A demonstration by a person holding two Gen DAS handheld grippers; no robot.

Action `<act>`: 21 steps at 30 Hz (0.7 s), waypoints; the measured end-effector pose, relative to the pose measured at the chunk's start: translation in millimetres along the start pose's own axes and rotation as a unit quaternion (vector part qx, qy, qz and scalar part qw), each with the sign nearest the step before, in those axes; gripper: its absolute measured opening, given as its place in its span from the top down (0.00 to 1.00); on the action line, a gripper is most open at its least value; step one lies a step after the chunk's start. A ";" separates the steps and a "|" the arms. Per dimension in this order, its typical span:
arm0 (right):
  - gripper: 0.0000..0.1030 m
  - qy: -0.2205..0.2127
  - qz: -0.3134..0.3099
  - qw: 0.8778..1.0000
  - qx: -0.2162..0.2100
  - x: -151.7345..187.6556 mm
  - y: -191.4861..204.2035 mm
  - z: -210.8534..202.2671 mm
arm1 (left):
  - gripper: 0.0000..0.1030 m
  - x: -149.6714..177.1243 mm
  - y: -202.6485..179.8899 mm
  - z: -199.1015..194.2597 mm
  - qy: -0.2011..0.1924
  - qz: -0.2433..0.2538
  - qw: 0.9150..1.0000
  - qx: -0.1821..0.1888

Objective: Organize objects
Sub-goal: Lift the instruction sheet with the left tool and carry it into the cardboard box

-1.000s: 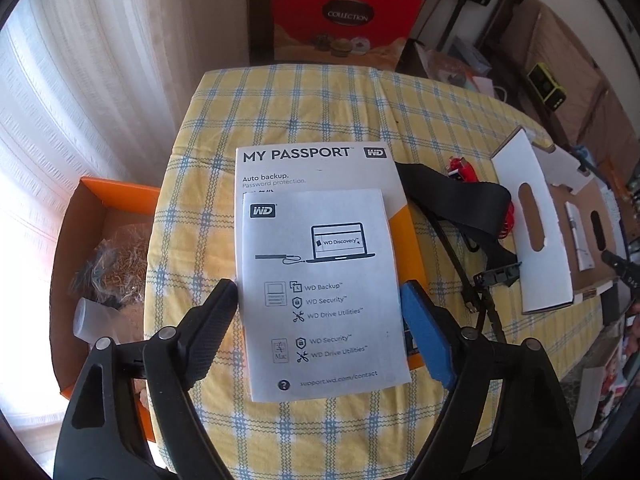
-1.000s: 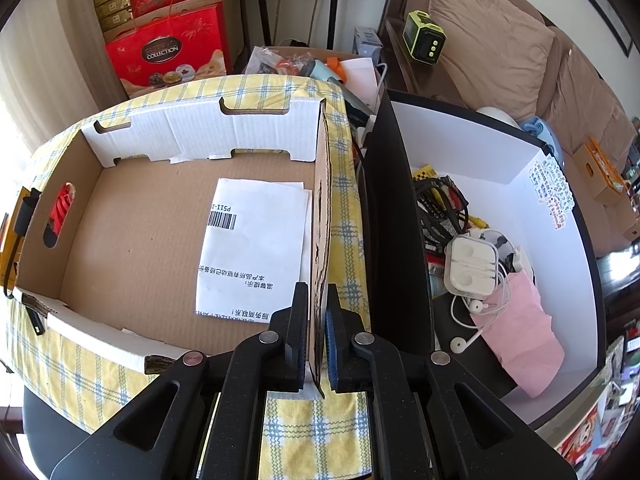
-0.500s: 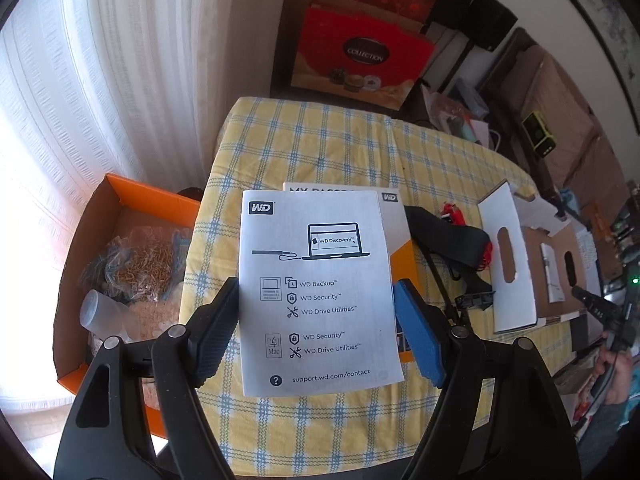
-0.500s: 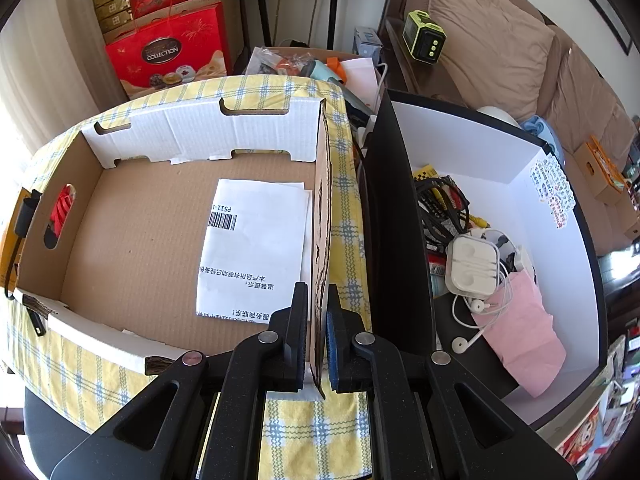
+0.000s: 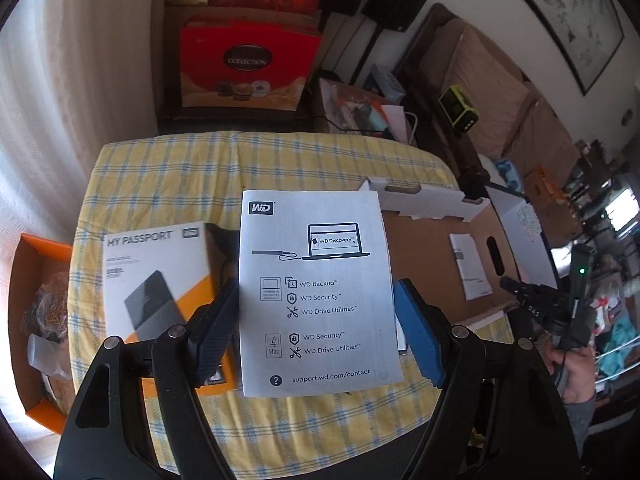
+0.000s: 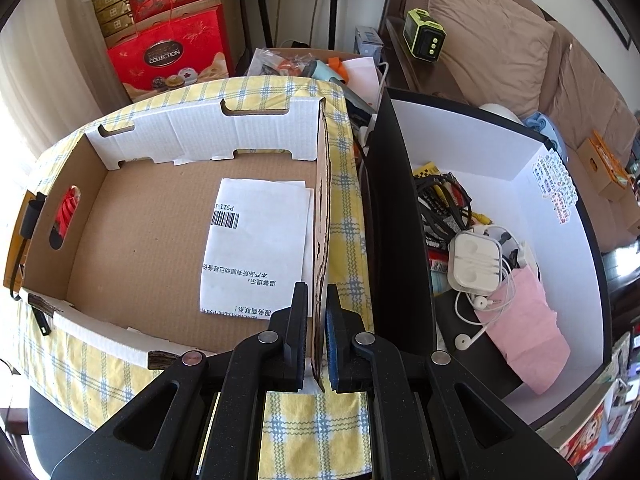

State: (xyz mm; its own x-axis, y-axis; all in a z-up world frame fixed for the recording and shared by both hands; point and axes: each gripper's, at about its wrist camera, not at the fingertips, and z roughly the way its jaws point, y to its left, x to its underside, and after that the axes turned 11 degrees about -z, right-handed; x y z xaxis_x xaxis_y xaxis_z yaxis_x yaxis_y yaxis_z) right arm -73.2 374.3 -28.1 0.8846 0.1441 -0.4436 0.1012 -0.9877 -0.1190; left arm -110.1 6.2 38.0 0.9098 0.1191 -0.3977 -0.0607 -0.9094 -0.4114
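Observation:
My left gripper (image 5: 316, 328) is shut on a white WD leaflet (image 5: 316, 288) by its side edges and holds it flat in the air above the yellow checked table (image 5: 168, 168). The My Passport box (image 5: 156, 276) lies on the table below, to the left. The open cardboard box (image 5: 432, 248) stands to the right. My right gripper (image 6: 318, 344) is shut on the near right wall (image 6: 322, 216) of that cardboard box (image 6: 152, 240). A white printed sheet (image 6: 256, 244) lies on the box floor.
An orange box (image 5: 28, 320) of odds and ends sits left of the table. A black-and-white bin (image 6: 552, 208) with cables, earphones and a pink cloth stands right of the cardboard box. Red gift boxes (image 6: 168, 56) and a sofa (image 6: 500, 36) lie beyond.
My left gripper has lifted the leaflet off the My Passport box and carried it right, toward the cardboard box. The right gripper has stayed on the box wall.

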 end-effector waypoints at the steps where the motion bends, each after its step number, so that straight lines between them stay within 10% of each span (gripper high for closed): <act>1: 0.93 0.000 0.001 1.000 -0.001 0.7 -0.3 -0.2 | 0.28 -0.1 -10.8 3.2 0.003 0.005 1.000 0.006; 21: 0.93 -0.008 0.005 1.000 -0.015 7.0 -6.2 -4.5 | 0.28 8.5 -152.1 108.6 0.090 0.023 0.994 0.055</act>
State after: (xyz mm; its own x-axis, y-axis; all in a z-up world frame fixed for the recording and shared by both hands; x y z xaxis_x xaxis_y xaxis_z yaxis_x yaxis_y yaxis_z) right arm -65.5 381.2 -26.4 0.8779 0.1351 -0.4593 0.1068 -0.9904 -0.0873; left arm -137.7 188.9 8.1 0.9630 -0.0037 -0.2694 -0.1395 -0.8622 -0.4870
